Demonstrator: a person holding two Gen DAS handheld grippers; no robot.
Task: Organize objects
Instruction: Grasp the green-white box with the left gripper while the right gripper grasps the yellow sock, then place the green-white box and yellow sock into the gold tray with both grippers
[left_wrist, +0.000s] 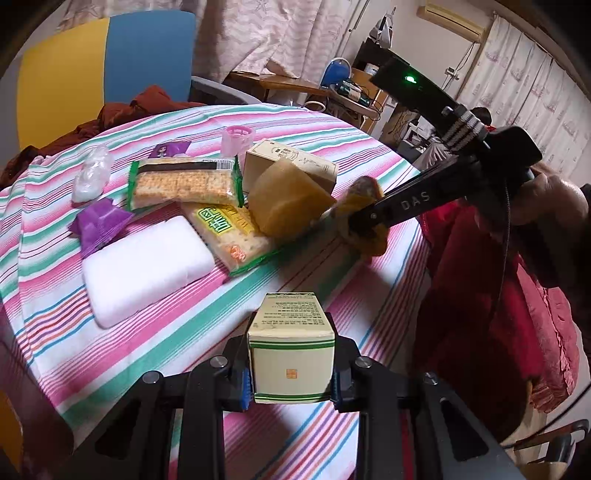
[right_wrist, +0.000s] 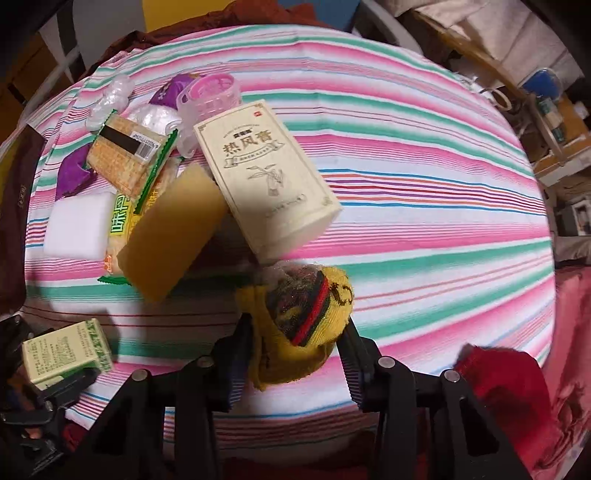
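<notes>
My left gripper (left_wrist: 291, 380) is shut on a small cream box with green bands (left_wrist: 291, 354), held above the near part of the striped table; the same box (right_wrist: 66, 350) shows at the lower left of the right wrist view. My right gripper (right_wrist: 297, 343) is shut on a yellow knitted sock with red and dark stripes (right_wrist: 306, 314), just in front of the pile; the left wrist view shows that sock (left_wrist: 364, 218) in the right gripper (left_wrist: 354, 221). The pile holds a yellow sponge (right_wrist: 170, 229), a cream carton (right_wrist: 269, 184), cracker packs (left_wrist: 184, 184) and a white foam block (left_wrist: 147, 266).
A pink plastic cup (right_wrist: 210, 99), purple wrappers (left_wrist: 101, 225) and a clear plastic bag (left_wrist: 92, 173) lie behind the pile. The striped tablecloth (right_wrist: 424, 192) is bare on the right. A blue and yellow chair (left_wrist: 110, 70) stands beyond the table; a red garment (left_wrist: 498, 314) is at the right.
</notes>
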